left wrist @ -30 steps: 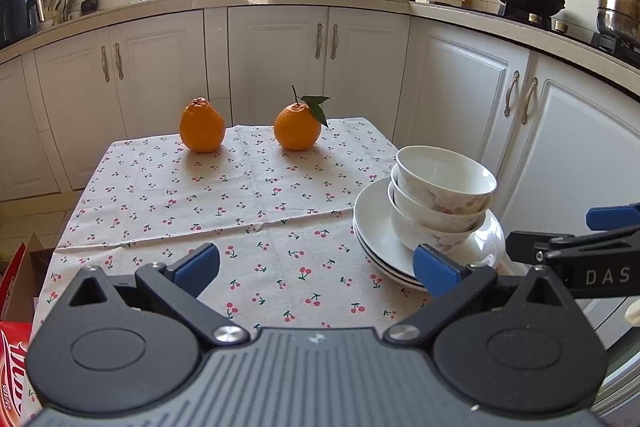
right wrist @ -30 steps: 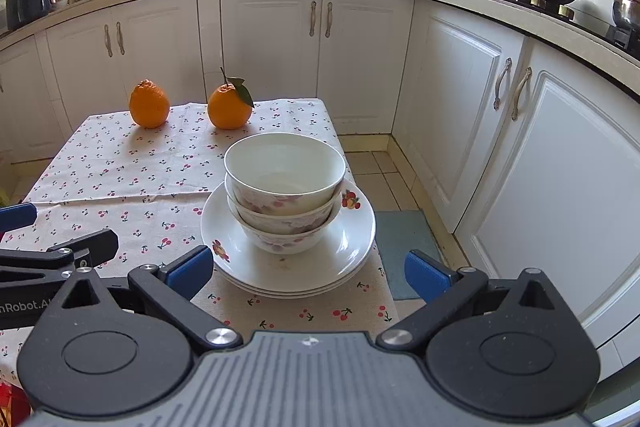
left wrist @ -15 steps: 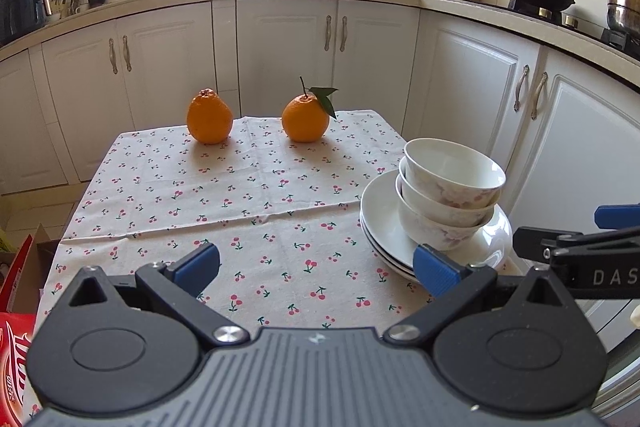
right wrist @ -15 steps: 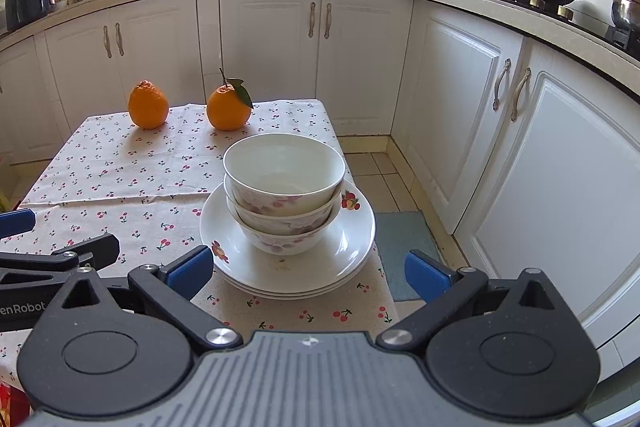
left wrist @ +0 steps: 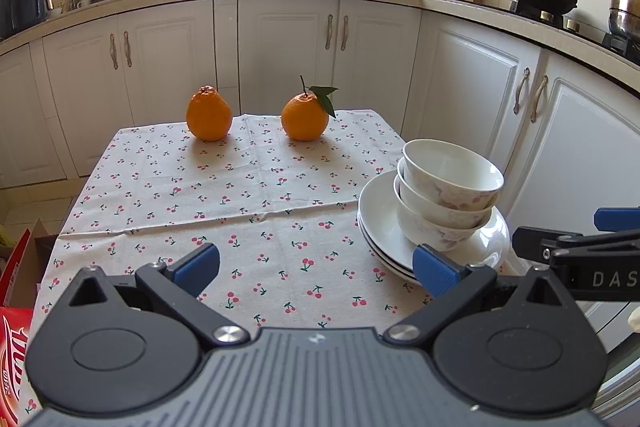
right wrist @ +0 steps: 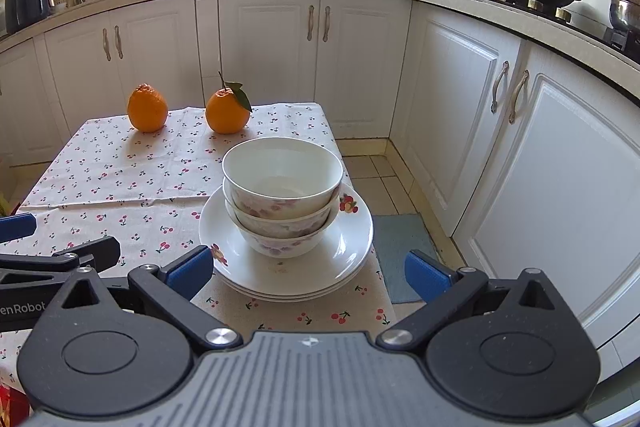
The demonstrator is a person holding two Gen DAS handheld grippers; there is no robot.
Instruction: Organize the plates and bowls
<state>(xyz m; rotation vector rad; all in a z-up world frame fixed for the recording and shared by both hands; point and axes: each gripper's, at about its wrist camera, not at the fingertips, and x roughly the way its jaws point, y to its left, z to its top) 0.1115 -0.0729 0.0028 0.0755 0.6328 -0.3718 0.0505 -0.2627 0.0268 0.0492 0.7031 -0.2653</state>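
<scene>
Bowls [right wrist: 282, 195] on plates [right wrist: 352, 247] lie dead ahead of the right gripper [right wrist: 308, 269], nearer than the left gripper [left wrist: 316, 267]; both spread wide, empty.

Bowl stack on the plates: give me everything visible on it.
The bowl stack is three nested bowls, upright, glossy white like glazed ceramic, with faded pink-purple flower prints on the outer walls. The top bowl looks empty inside. The bottom bowl sits on the top plate of a stack of white plates, slightly left of its centre in the right wrist view, near the right edge of the cherry-print tablecloth. Nothing else touches the bowls.
</scene>
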